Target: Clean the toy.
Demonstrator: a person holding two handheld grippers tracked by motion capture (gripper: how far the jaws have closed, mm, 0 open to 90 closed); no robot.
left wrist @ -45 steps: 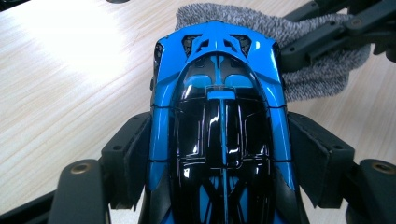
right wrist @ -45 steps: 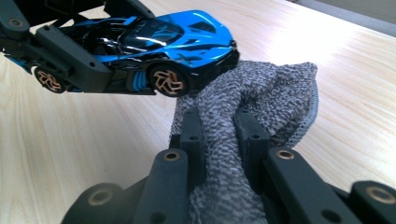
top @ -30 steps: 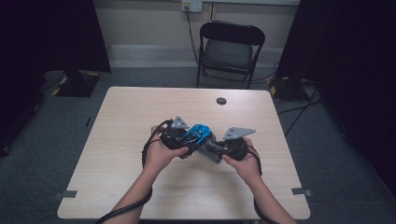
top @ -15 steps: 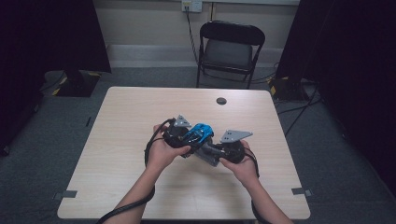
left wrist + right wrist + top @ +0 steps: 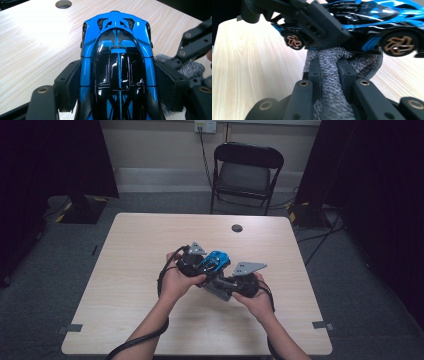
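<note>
Light wood desk [image 5: 150,270] in dark room, black folding chair [image 5: 246,172] behind far edge, round grommet hole [image 5: 237,228] near far edge of desktop. Two forearms in from bottom of high view, hands meeting over desk centre, slightly toward near side. Left tongs [image 5: 204,265] clamped across sides of blue and black toy car [image 5: 215,261]; in left gripper view pads pressing on both flanks of car [image 5: 117,62] about mid-body, roof and glossy black canopy facing camera, one end pointing at far desk edge. Car held clear above desktop, tilted, between the two hands. Right tongs [image 5: 220,286] pinched tight on bunched grey terry cloth [image 5: 332,82]; in right gripper view jaws nearly together with cloth squeezed between them, cloth fanning out past the tips and touching underside of car [image 5: 372,22] between its wheels. Bronze-spoked wheels [image 5: 398,45] visible on car's side, left tongs' jaw crossing in front of body near other wheel. Grey three-cornered plates on top of both grippers, cables trailing off toward near desk edge.
</note>
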